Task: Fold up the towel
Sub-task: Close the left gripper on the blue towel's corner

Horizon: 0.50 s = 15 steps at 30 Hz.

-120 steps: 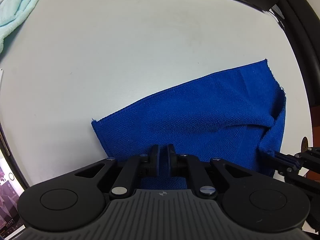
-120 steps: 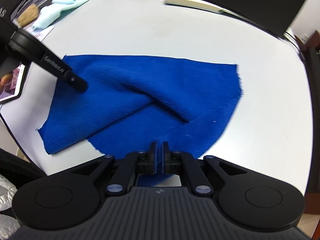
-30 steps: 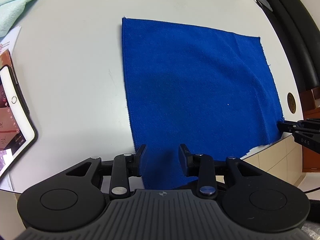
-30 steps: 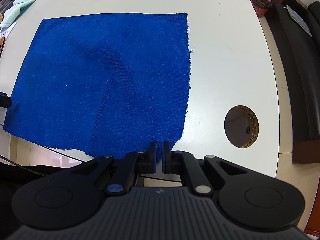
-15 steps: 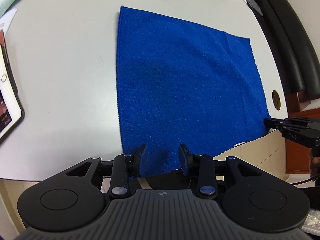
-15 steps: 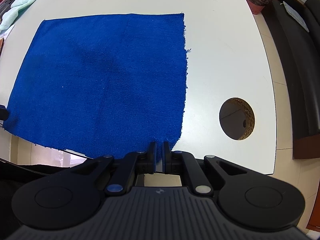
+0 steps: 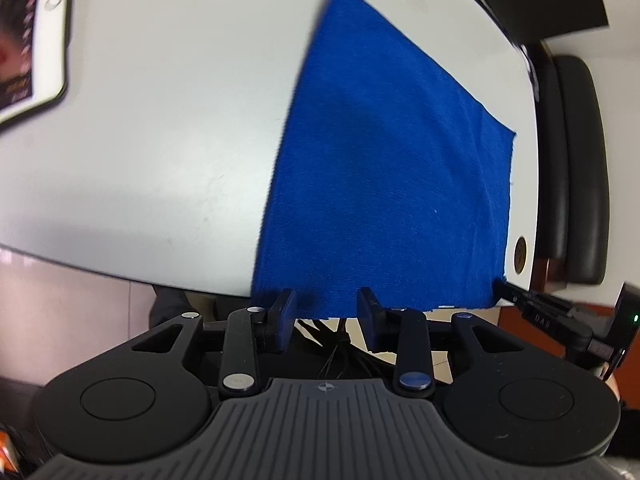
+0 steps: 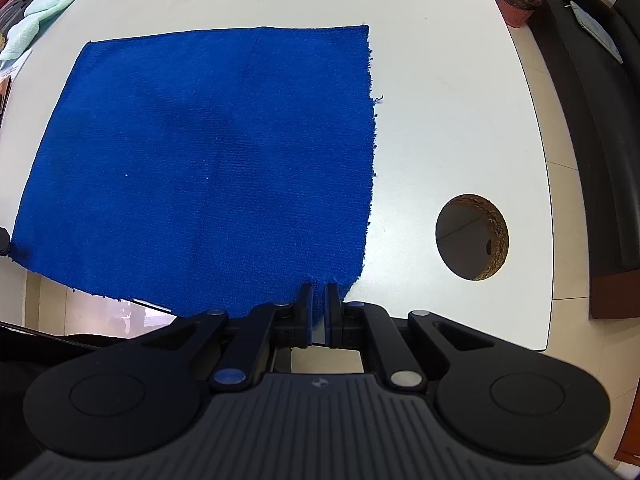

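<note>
The blue towel lies spread flat and unfolded on the white desk, its near edge overhanging the desk's edge.

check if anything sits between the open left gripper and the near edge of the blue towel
Nothing visible does. The left gripper is open right at the blue towel's near edge, which overhangs the table; only air lies between.

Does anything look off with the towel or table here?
The blue towel lies flat but its near edge overhangs the table front. Its right edge is frayed, with loose threads. The round hole beside it is a cable port, not damage.
</note>
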Each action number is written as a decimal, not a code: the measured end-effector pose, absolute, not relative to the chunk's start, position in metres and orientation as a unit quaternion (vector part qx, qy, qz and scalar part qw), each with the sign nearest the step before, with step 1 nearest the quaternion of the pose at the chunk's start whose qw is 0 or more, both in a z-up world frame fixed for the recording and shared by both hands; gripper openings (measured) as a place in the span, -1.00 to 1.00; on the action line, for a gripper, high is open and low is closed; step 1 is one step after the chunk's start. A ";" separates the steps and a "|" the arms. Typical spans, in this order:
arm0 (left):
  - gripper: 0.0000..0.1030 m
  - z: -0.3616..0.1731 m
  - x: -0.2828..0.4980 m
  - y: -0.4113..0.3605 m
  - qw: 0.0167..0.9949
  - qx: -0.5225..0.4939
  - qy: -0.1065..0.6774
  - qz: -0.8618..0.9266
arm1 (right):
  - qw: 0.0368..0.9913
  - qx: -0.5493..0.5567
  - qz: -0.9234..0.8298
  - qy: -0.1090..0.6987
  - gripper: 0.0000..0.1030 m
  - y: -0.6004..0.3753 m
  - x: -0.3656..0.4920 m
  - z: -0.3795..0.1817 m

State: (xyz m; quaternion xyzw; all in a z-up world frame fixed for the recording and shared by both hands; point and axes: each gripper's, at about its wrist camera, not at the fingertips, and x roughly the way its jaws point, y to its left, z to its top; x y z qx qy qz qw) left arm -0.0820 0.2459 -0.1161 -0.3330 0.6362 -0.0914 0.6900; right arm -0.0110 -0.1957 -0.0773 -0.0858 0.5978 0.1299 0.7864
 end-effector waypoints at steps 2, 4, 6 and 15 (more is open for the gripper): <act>-0.30 -0.122 -0.086 0.249 0.681 -0.356 0.636 -0.076 | 0.788 -0.080 0.122 0.599 -0.89 -0.190 -0.013 -0.081; -0.31 -0.125 -0.089 0.250 0.675 -0.369 0.636 -0.065 | 0.788 -0.080 0.122 0.599 -0.89 -0.191 -0.013 -0.082; -0.31 -0.129 -0.092 0.254 0.666 -0.390 0.634 -0.050 | 0.788 -0.079 0.122 0.599 -0.89 -0.191 -0.014 -0.082; -0.30 -0.142 -0.100 0.260 0.642 -0.430 0.635 -0.014 | 0.787 -0.079 0.125 0.599 -0.89 -0.194 -0.015 -0.086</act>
